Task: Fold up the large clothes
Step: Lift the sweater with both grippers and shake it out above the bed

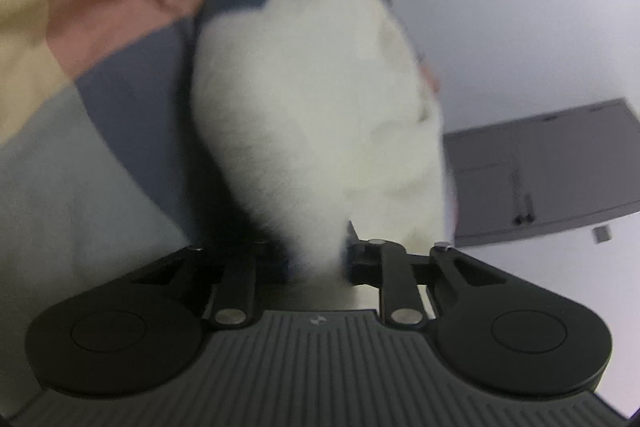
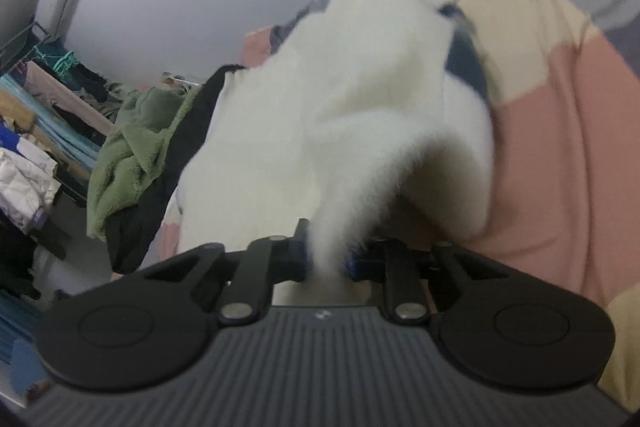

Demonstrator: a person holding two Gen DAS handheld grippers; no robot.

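Both claws clamped on white fleece garment point(image 1: 312, 99): left claw point(image 1: 320, 259), right claw point(image 2: 326, 259). Garment hangs over patchwork bedspread point(image 1: 100, 27). Rec: keep edge taut, hands level, before folding.

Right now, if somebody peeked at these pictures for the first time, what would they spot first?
Probably the fluffy white fleece garment, filling the middle of both views and pinched in the left gripper and the right gripper. Under it lies a patchwork bedspread of pink, beige and navy blocks. Left in the right view, a crumpled green fleece tops a clothes pile.
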